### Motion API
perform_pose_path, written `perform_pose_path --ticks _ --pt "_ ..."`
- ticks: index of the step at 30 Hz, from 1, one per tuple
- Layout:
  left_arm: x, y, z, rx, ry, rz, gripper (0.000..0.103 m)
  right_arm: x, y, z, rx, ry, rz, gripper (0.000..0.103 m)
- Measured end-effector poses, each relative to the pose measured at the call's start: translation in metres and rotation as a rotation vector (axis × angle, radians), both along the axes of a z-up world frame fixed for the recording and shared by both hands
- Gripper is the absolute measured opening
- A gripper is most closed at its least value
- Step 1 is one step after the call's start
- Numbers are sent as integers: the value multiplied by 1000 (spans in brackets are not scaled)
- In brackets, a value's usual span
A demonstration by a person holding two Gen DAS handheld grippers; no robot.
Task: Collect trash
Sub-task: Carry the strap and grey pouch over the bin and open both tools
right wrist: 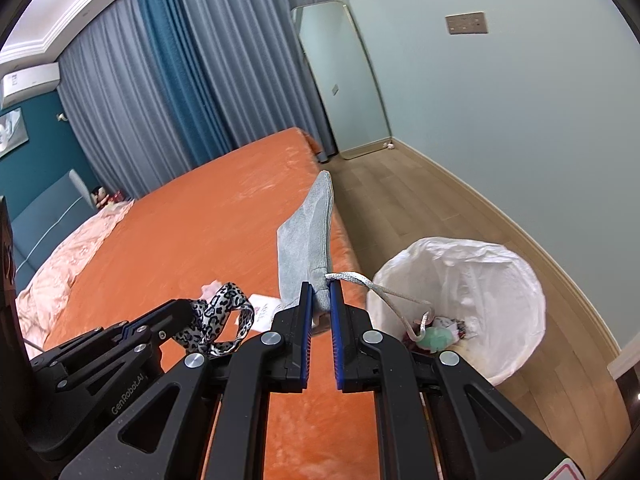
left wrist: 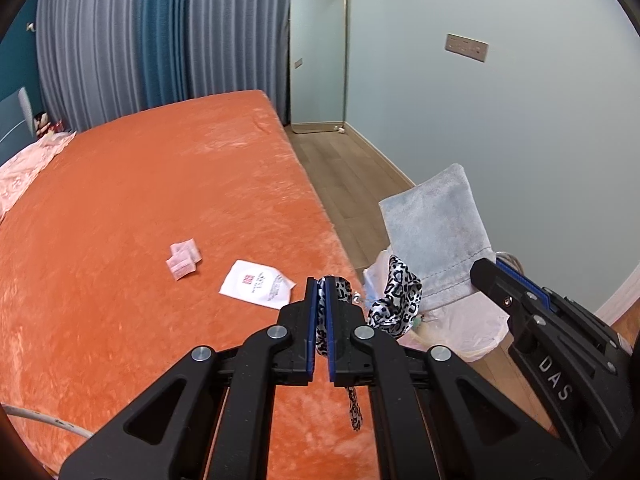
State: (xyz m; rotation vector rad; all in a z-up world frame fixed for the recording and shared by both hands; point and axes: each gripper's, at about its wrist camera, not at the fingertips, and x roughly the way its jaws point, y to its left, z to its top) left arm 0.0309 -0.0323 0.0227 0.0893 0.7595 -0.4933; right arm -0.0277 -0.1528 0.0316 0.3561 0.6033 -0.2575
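Note:
My left gripper is shut on a leopard-print ribbon, which hangs over the bed's right edge; the ribbon also shows in the right wrist view. My right gripper is shut on the mouth of a grey velvet drawstring pouch, held upright beside the bin; the pouch also shows in the left wrist view. Its silver cord droops into the white-lined trash bin, which holds some trash. A white round-printed packet and small pink sachets lie on the orange bed.
The bin stands on the wooden floor between the bed and the pale wall. A pink quilt lies at the bed's far left. A standing mirror leans by the curtains. A white cable crosses the bed's near corner.

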Motion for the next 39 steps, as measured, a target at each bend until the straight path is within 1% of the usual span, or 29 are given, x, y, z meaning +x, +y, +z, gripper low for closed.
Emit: perform_pose_path --ticks 6,15,21,29,39 --pt "-3 -25 2 7 -17 -46 4 -11 -28 0 6 -6 -63 9" --pt "-7 -63 -2 16 -12 -112 4 -28 -61 -8 20 -6 -139 9" --pt "-10 -87 -5 24 -12 -153 4 -35 -75 -13 29 -2 -176 9" --pt "-8 -106 -11 31 -6 -183 5 -44 -90 -23 46 7 -216 9" --pt "-3 -130 -27 42 8 -237 6 -42 -101 -37 65 30 -248 9"
